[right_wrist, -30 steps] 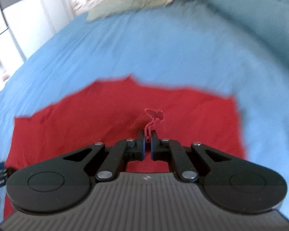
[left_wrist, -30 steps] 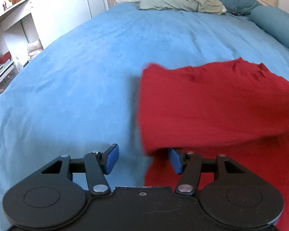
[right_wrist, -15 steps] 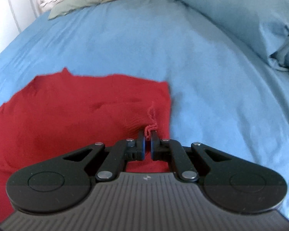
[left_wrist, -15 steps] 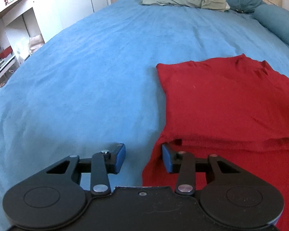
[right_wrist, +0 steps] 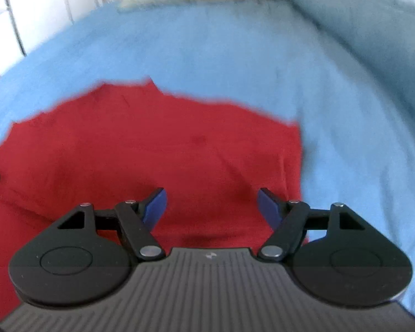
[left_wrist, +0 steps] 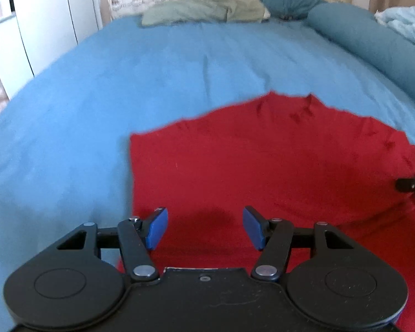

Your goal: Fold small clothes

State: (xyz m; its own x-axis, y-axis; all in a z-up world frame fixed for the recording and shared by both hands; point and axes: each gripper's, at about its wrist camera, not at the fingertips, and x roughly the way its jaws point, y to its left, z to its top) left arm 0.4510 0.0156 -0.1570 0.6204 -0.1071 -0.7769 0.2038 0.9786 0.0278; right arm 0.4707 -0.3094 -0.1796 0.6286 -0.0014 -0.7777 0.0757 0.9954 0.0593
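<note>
Red garment (left_wrist: 262, 166) lies flat on the blue bed (left_wrist: 152, 83), one layer folded over its near part; your left tongs (left_wrist: 204, 228) and right tongs (right_wrist: 211, 207) hover spread wide, holding nothing; one fold looks done, further folds probably remain.

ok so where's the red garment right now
The red garment lies flat on the blue bedspread, just ahead of both open grippers, left and right, well short of the pillows.
</note>
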